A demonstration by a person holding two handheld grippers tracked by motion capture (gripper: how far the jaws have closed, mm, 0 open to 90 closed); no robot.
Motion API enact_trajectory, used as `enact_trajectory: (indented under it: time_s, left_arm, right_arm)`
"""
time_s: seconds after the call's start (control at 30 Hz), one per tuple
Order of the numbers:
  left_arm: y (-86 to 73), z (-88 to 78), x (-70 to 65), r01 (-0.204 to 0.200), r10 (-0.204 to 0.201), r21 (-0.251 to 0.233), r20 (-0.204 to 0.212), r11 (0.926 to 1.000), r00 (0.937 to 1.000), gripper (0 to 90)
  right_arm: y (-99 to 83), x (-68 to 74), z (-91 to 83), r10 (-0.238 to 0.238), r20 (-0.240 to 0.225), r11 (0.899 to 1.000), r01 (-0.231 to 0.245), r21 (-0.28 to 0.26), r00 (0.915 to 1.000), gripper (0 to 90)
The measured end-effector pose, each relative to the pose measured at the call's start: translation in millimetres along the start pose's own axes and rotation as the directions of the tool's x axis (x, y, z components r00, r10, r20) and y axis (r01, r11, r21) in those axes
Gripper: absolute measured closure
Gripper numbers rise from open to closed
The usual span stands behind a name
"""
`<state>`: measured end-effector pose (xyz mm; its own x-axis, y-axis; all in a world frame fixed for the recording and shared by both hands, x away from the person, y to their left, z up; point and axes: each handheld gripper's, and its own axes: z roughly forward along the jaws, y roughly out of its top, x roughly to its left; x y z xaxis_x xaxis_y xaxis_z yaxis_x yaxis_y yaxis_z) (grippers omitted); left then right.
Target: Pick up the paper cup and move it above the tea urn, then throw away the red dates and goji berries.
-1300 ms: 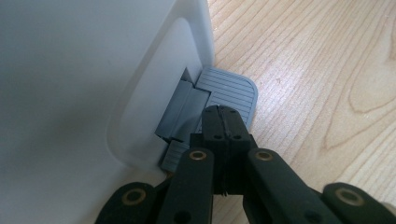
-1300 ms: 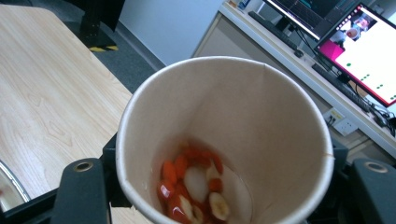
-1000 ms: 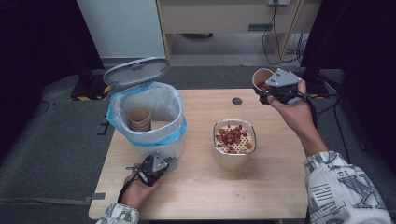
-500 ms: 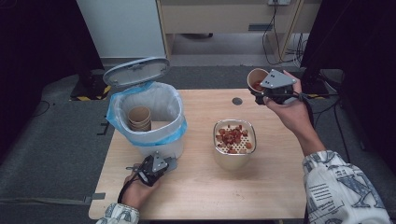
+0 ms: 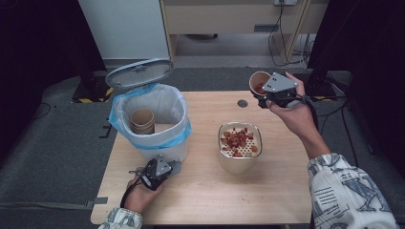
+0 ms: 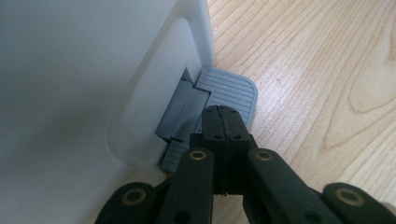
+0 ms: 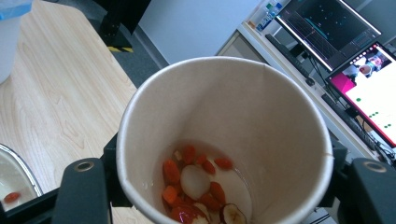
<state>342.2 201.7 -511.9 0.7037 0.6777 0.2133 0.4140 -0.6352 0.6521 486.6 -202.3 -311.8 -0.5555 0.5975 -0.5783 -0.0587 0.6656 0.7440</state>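
Far left: left gripper (image 5: 165, 168) low on the surface (image 5: 267, 195), fingers (image 6: 224, 122) shut tight with nothing between, tips pressing the grey pedal (image 6: 231, 91) of the white bin (image 5: 157, 117), lid (image 5: 138, 72) up. Could slip off the ribbed pedal and drop the lid. Middle: strainer bowl (image 5: 239, 143) with red bits. Right: right gripper (image 5: 267, 93) raised, fingers clamped on a paper cup (image 7: 224, 140), above the far right corner. Could spill if tipped early or squeezed. Pedal contact clear from the left gripper view; soggy fruit in the cup bottom clear from the right gripper view; lid and stacked cups (image 5: 143, 119) in the bin clear from the high view.
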Motion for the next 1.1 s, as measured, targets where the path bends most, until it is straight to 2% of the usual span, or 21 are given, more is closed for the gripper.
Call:
enact_trajectory:
  time_s: [0.17, 0.3, 0.47, 0.5, 0.53, 0.57, 0.67, 0.87, 1.0, 1.03, 1.07, 1.1]
  left_arm:
    - [0.1, 0.0, 0.1, 0.0, 0.0, 0.001, 0.001, 1.0, 1.0, 89.9]
    - [0.0, 0.0, 0.0, 0.0, 0.0, 0.0, 0.0, 1.0, 1.0, 89.9]
    - [0.0, 0.0, 0.2, 0.0, 0.0, 0.0, 0.001, 1.0, 1.0, 89.9]
    - [0.1, 0.0, 0.1, 0.0, 0.0, 0.001, 0.001, 1.0, 1.0, 89.9]
    - [0.1, 0.0, 0.1, 0.0, 0.0, 0.001, 0.001, 1.0, 1.0, 89.9]
    - [0.1, 0.0, 0.1, 0.0, 0.0, 0.001, 0.0, 1.0, 1.0, 89.9]
    - [0.1, 0.0, -0.1, -0.001, 0.001, 0.001, -0.001, 1.0, 1.0, 89.9]
    - [0.1, 0.0, 0.2, 0.001, -0.001, 0.001, 0.001, 1.0, 1.0, 89.9]
    - [0.1, 0.0, 0.0, 0.0, 0.0, 0.001, -0.001, 1.0, 1.0, 89.9]
    - [0.1, 0.0, 0.0, 0.0, 0.0, 0.001, -0.001, 1.0, 1.0, 89.9]
    - [0.1, 0.0, 0.0, 0.0, 0.0, 0.001, -0.001, 1.0, 1.0, 89.9]
    - [0.1, 0.0, -0.1, 0.0, 0.0, 0.001, -0.001, 1.0, 1.0, 89.9]
  right_arm:
    - [0.2, 3.0, -0.2, -0.042, 0.005, 0.999, 0.042, -0.013, 0.9991, 31.0]
    - [0.8, 5.6, -1.9, -0.102, 0.012, 0.994, 0.102, -0.025, 0.9947, 31.0]
    - [-0.7, 4.5, -3.5, -0.117, 0.026, 0.992, 0.118, -0.031, 0.9927, 31.0]
    - [0.3, 7.6, -3.7, -0.143, 0.018, 0.989, 0.144, -0.037, 0.9895, 31.0]
    - [0.3, 7.6, -3.7, -0.143, 0.018, 0.989, 0.144, -0.037, 0.9895, 31.0]
    - [1.4, 11.0, -3.7, -0.173, 0.012, 0.984, 0.173, -0.04, 0.9849, 31.0]
    - [-1.1, 10.2, -4.8, -0.192, 0.017, 0.981, 0.192, -0.033, 0.9813, 30.9]
    - [-4.3, 8.9, -7.4, -0.192, 0.027, 0.981, 0.193, -0.024, 0.981, 30.8]
    - [-2.2, 14.4, -9.0, -0.221, 0.017, 0.974, 0.222, -0.036, 0.9751, 30.8]
    - [-2.5, 17.1, -10.0, -0.246, 0.016, 0.968, 0.247, -0.037, 0.9691, 30.8]
    - [-2.5, 17.1, -10.0, -0.246, 0.016, 0.968, 0.247, -0.037, 0.9691, 30.8]
    - [-3.4, 18.7, -11.1, -0.264, 0.019, 0.964, 0.265, -0.035, 0.9643, 30.8]
